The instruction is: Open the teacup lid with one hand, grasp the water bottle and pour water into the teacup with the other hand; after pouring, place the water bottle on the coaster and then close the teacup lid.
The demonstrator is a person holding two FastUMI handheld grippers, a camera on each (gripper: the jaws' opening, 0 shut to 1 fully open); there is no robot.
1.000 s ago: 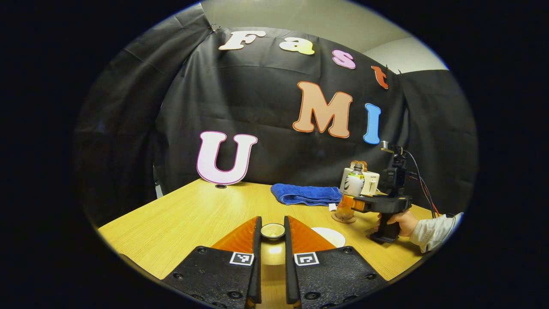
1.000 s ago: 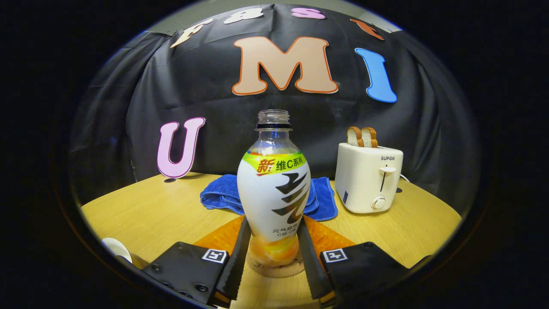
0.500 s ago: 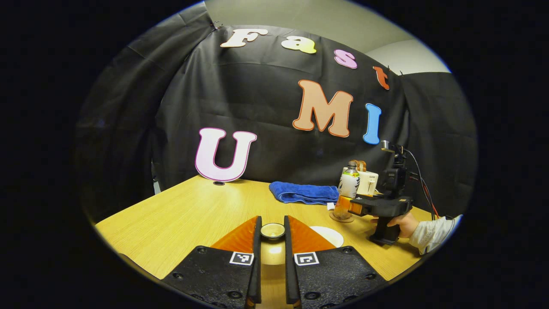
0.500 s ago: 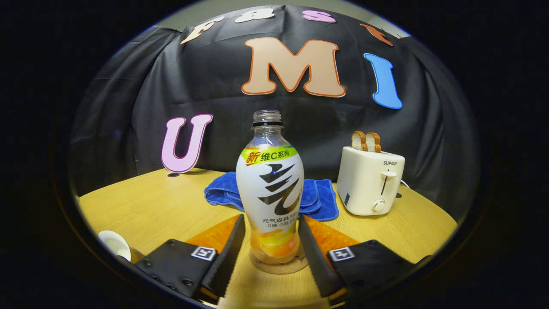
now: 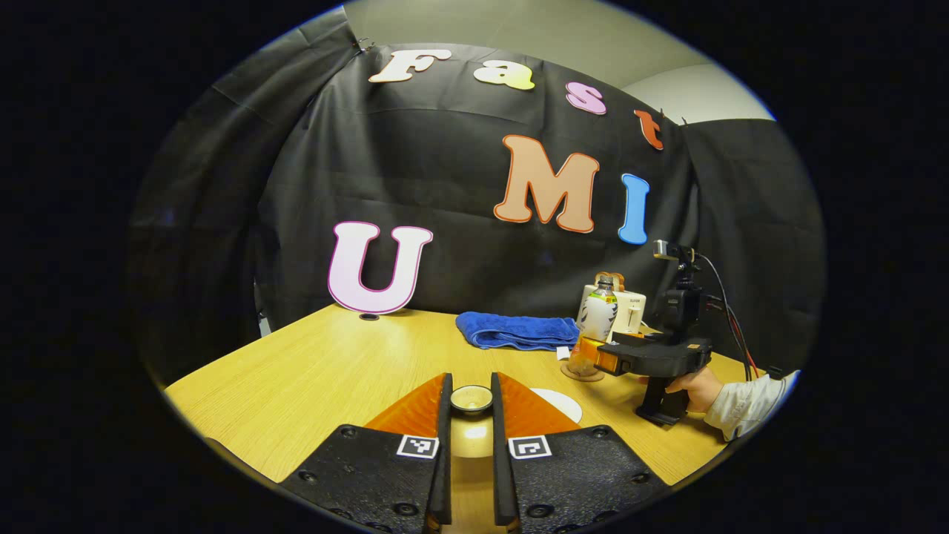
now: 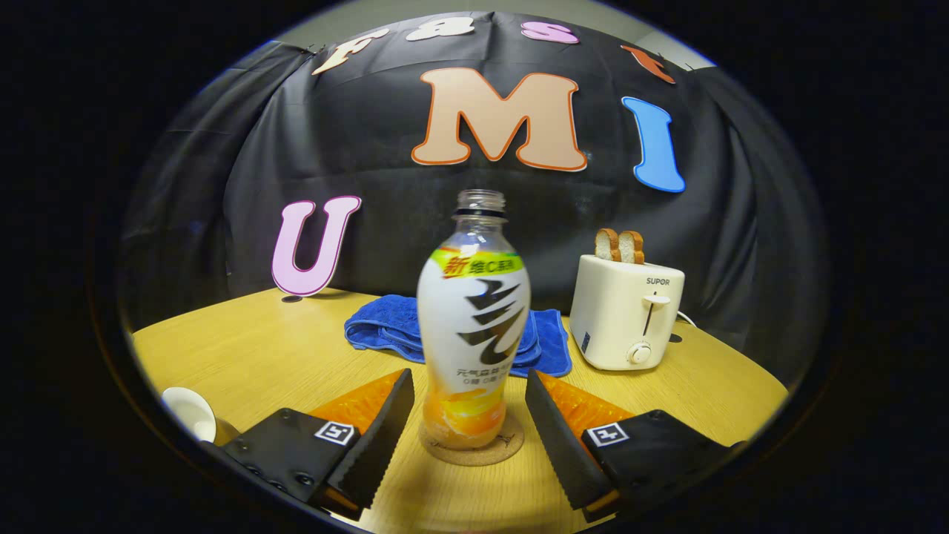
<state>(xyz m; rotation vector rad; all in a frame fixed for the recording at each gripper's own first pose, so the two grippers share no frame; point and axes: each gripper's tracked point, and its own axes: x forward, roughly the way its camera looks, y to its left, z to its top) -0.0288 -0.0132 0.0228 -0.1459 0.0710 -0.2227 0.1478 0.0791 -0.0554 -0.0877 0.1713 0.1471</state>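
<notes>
Capless clear plastic water bottle with white label (image 6: 474, 326): upright on round cork coaster (image 6: 471, 449), pouring judged done. Right gripper (image 6: 467, 415): fingers released, parted either side of bottle. Left gripper (image 5: 470, 415): fingers clenched on small round teacup lid (image 5: 471, 399); closing the teacup remains. White teacup (image 6: 189, 412) near worktop (image 6: 282, 356) edge. Blue towel (image 6: 385, 330) and cream toaster (image 6: 626, 311) behind, not obstructing.
</notes>
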